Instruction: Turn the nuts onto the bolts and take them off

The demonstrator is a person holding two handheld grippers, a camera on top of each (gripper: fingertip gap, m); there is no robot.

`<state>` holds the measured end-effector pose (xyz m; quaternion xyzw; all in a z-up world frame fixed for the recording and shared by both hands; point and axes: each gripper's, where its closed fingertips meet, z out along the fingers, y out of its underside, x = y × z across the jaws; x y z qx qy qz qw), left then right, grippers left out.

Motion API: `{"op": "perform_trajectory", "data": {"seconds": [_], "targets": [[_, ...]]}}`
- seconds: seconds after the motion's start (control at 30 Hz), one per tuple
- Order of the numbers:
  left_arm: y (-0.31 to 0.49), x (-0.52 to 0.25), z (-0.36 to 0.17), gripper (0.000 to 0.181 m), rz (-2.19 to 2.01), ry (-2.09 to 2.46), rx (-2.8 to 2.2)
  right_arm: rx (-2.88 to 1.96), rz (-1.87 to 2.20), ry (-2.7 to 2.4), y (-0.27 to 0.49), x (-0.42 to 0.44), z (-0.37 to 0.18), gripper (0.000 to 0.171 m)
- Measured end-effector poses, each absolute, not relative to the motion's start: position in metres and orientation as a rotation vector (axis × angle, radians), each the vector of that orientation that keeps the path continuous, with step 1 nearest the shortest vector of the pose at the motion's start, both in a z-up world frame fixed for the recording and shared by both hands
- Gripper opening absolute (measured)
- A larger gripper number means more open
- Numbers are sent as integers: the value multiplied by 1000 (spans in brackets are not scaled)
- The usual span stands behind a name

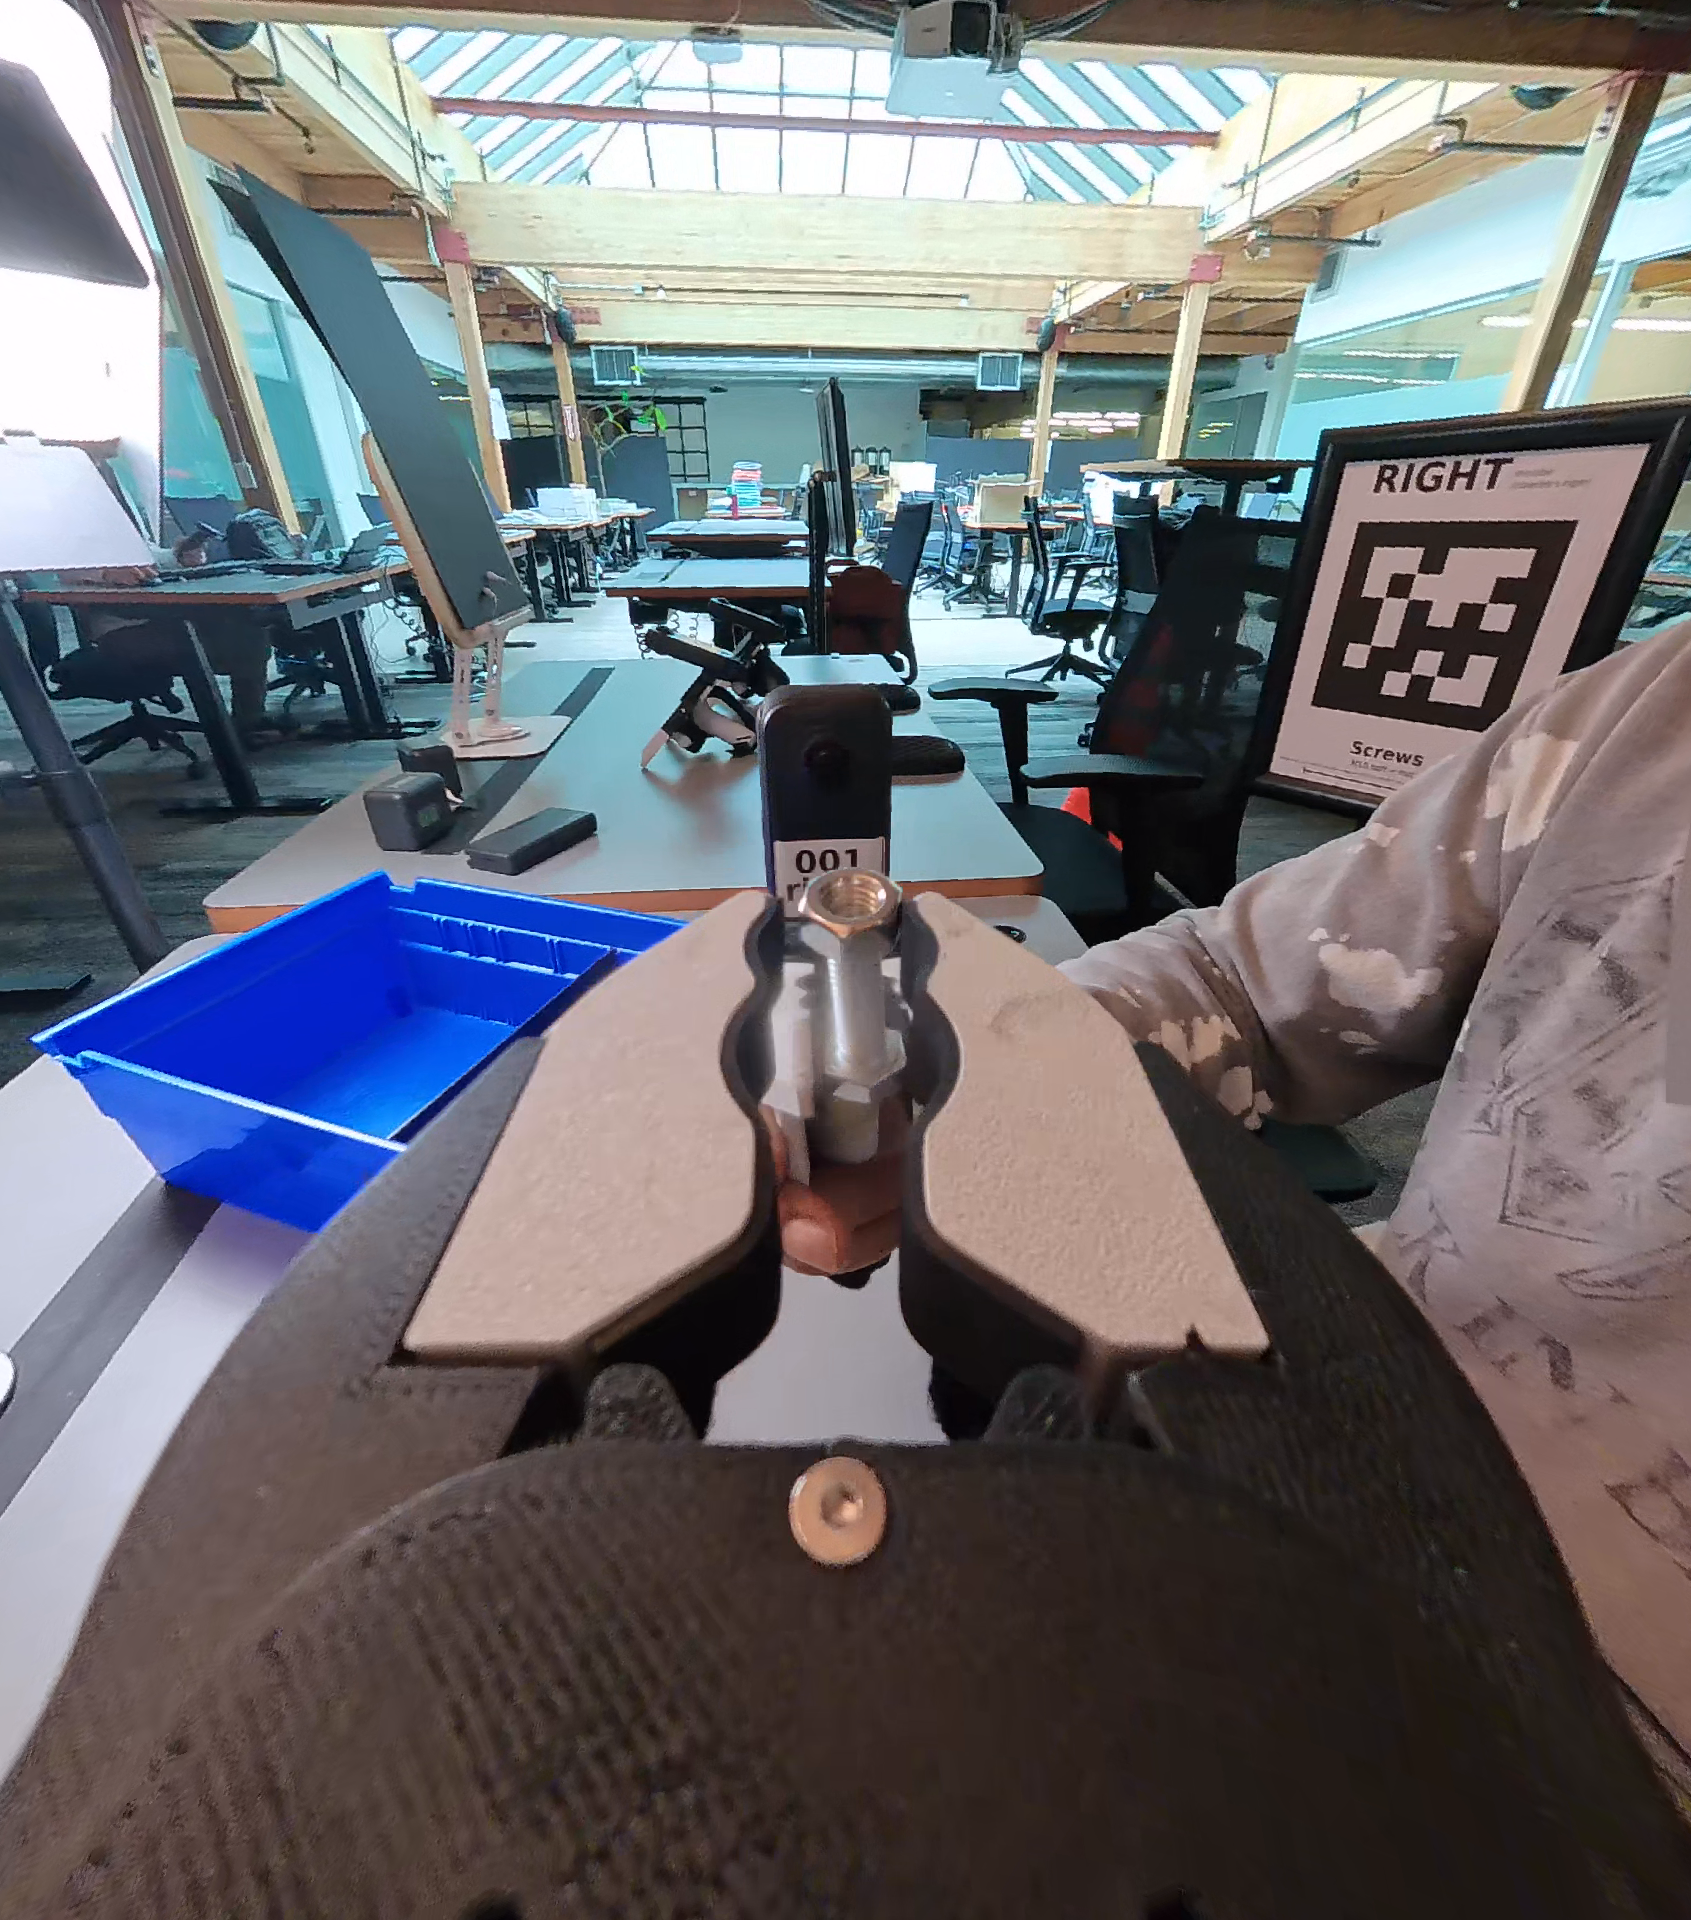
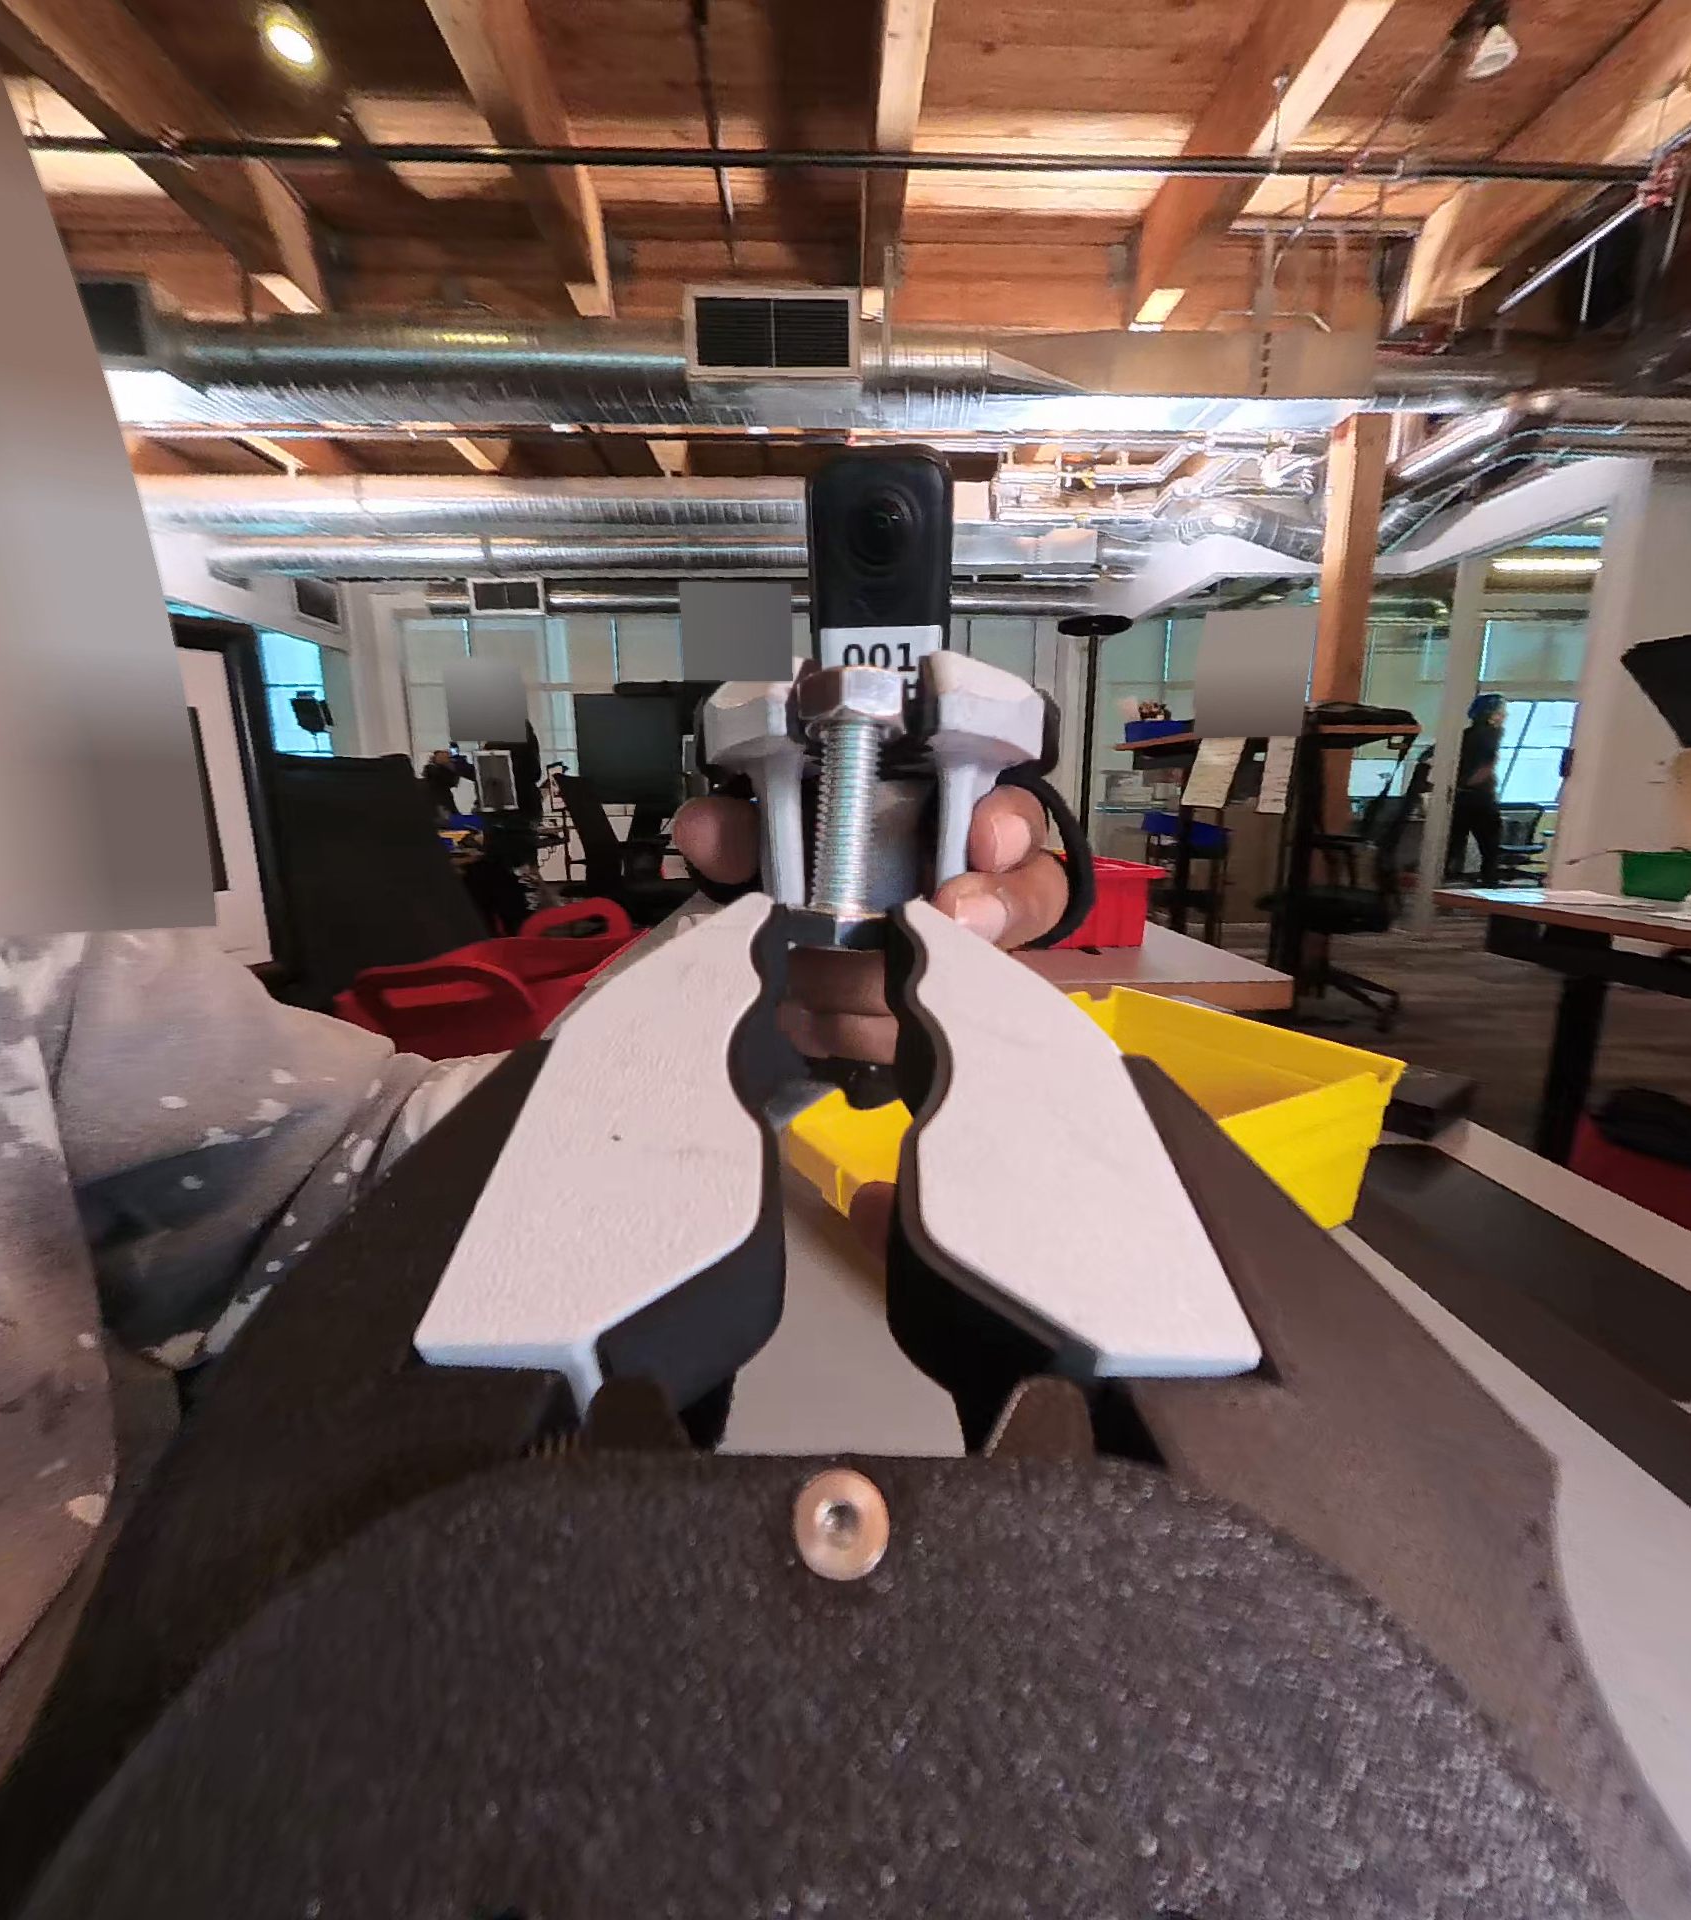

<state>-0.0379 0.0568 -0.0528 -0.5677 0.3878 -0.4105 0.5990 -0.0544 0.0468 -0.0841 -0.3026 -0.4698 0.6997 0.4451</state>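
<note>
A silver bolt [image 2: 843, 821] stands roughly upright between my two grippers, which face each other. My left gripper [image 1: 846, 920] is shut on the hex nut [image 1: 851, 902] at the bolt's top end. The nut's threaded hole faces the left wrist camera. My right gripper [image 2: 836, 925] is shut on the bolt's hex head [image 2: 836, 928] at the lower end. The left gripper's white fingers [image 2: 986, 717] and the nut [image 2: 851, 709] also show in the right wrist view. The bolt shaft [image 1: 856, 1008] and the head [image 1: 846, 1107] show between my left fingers. A person's fingers [image 2: 997, 842] wrap the left gripper's handle.
A blue bin [image 1: 321, 1039] sits on the grey table [image 1: 10, 1195] to the left. A yellow bin [image 2: 1267, 1101] sits on the table to the right. Red bins [image 2: 498, 966] stand behind. A framed marker sign [image 1: 1464, 603] and the person's sleeve [image 1: 1443, 1039] are on the right. Both grippers' tips are close together, under 4 cm apart.
</note>
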Motion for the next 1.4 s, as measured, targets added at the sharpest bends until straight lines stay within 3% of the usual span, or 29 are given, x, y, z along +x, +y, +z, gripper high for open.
{"op": "perform_trajectory", "data": {"seconds": [0.07,0.17,0.33,0.4,0.83,1.4], "targets": [[55,-40,-51,26,-950,901,-1310,-734,1741,-1171,44,-53,-83,18],[56,-47,-47,14,-942,880,-1300,-715,1765,-1165,43,-51,-81,18],[57,-46,-57,20,-942,909,-1341,-744,1713,-1175,45,-55,-85,18],[71,-63,-62,12,-912,837,-1357,-747,1688,-1178,48,-55,-86,18],[120,-98,-81,11,-762,557,-1506,-708,1605,-980,105,-5,-42,18],[113,-73,-96,13,-730,716,-1548,-735,1553,-904,127,11,-31,18]]}}
